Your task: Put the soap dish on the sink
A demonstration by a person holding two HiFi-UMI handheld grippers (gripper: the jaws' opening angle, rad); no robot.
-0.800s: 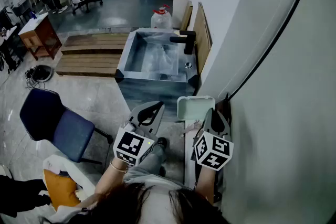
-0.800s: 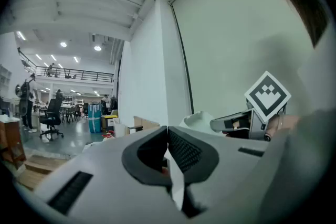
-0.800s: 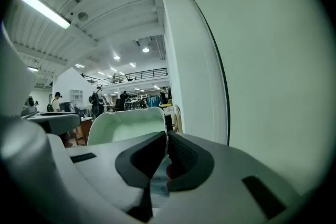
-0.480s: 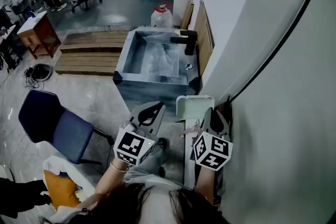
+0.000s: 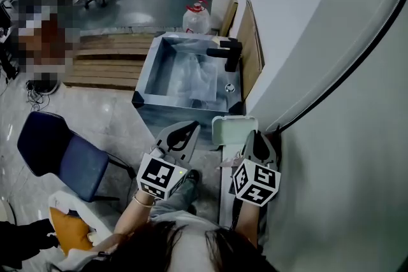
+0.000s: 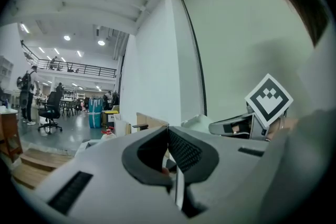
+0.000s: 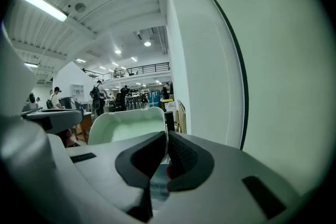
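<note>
From the head view, the pale green, round-cornered soap dish [image 5: 233, 130] hangs in the right gripper [image 5: 254, 135] just short of the near right corner of the square steel sink [image 5: 150, 70], whose boxy black tap [image 5: 226, 51] stands on the right rim. In the left gripper view, the left gripper [image 6: 168, 131] has its ribbed black pads pressed together with nothing between them. In the right gripper view, the pads pinch the thin rim of the smooth, shallow soap dish [image 7: 126, 126].
</note>
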